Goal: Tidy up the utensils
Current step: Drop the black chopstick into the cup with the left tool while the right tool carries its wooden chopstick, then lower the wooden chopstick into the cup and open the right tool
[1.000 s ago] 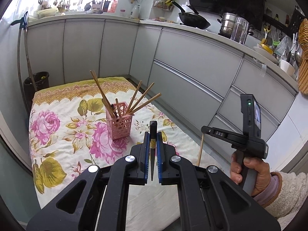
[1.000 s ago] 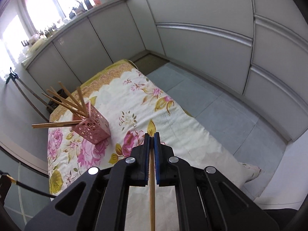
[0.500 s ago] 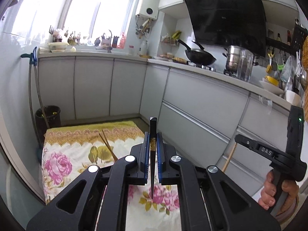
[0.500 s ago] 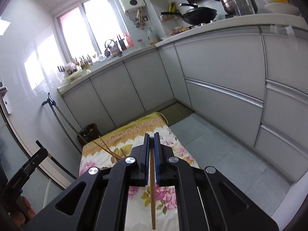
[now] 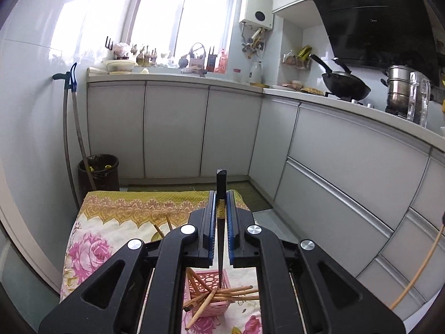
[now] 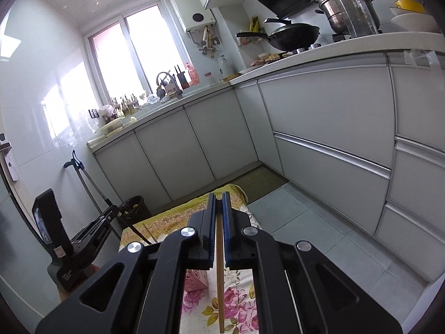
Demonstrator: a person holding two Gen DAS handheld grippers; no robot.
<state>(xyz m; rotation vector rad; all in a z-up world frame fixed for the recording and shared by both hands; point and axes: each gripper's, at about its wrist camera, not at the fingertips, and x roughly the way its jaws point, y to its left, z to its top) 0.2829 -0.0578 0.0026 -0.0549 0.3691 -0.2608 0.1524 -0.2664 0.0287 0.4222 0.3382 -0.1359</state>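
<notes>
Left wrist view: left gripper (image 5: 220, 208) clamps a dark chopstick (image 5: 220, 239) above the pink holder (image 5: 207, 303) at 6 o'clock; right gripper (image 6: 219, 208) pinches a wooden chopstick (image 6: 220, 278).

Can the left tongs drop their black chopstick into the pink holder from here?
Probably yes. The left tongs hold the black chopstick upright with its tip right over the pink holder; only the wooden chopsticks crowd the opening.

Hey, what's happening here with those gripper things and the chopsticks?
A person is tidying chopsticks with a handheld gripper in each hand. The left gripper is shut on a dark chopstick whose tip hangs over the pink holder, which already holds several wooden chopsticks. The right gripper is shut on a light wooden chopstick, above the floral cloth.
</notes>
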